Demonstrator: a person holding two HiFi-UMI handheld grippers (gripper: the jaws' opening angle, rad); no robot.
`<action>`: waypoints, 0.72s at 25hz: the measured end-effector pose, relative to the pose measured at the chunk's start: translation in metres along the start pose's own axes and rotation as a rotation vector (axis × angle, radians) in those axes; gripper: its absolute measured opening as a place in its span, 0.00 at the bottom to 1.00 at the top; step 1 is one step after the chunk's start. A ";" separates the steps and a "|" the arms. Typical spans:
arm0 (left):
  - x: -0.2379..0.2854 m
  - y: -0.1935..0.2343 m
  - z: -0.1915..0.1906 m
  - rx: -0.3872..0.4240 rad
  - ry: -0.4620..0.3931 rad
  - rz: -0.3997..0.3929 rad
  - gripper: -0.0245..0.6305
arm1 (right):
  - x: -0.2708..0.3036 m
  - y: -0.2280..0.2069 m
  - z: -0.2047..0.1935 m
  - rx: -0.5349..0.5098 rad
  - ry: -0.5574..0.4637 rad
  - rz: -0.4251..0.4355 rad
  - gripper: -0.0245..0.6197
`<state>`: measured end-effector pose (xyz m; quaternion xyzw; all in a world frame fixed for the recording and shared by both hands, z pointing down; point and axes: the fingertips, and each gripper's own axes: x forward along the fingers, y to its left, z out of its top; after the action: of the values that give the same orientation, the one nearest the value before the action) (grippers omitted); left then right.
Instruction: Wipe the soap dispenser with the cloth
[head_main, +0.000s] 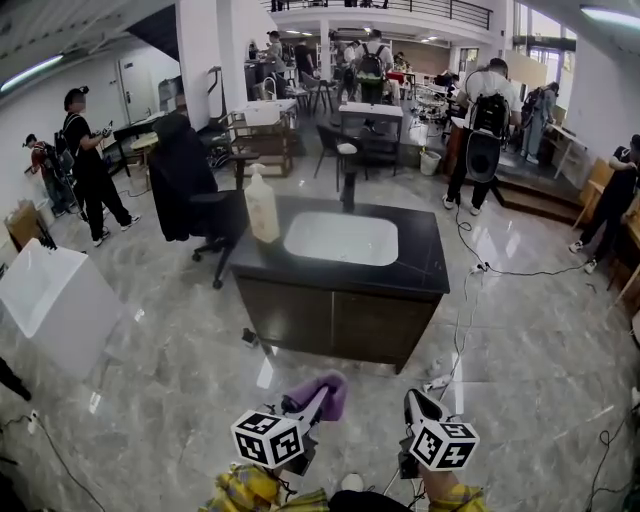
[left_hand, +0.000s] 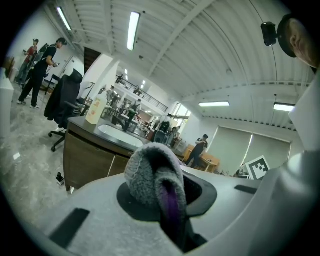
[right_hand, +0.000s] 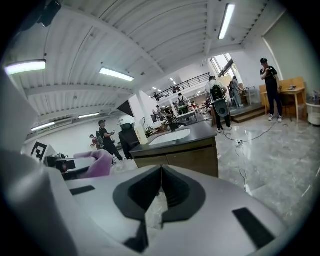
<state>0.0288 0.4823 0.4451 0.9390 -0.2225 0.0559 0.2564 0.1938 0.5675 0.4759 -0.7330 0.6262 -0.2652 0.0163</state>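
The soap dispenser, a pale yellow pump bottle, stands upright on the left end of the dark sink counter; it also shows small in the left gripper view as a bottle and in the right gripper view. My left gripper is shut on a purple-grey cloth, which bulges between the jaws as a fuzzy wad. My right gripper is shut with nothing in it; its black pads meet. Both grippers are well short of the counter, over the floor.
A white basin with a dark tap sits in the counter. A black office chair stands left of it. Cables trail on the marble floor at right. A white sink unit stands at left. Several people are around the room.
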 end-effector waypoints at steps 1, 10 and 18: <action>0.007 0.001 0.003 -0.002 -0.005 0.004 0.11 | 0.005 -0.004 0.004 -0.005 0.000 0.004 0.05; 0.058 0.007 0.005 -0.013 -0.019 0.049 0.11 | 0.045 -0.039 0.023 -0.016 0.018 0.055 0.05; 0.074 0.015 0.003 -0.033 -0.021 0.099 0.11 | 0.072 -0.050 0.024 -0.017 0.057 0.095 0.05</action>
<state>0.0881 0.4406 0.4659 0.9230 -0.2724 0.0550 0.2662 0.2550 0.5037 0.4995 -0.6946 0.6627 -0.2797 0.0049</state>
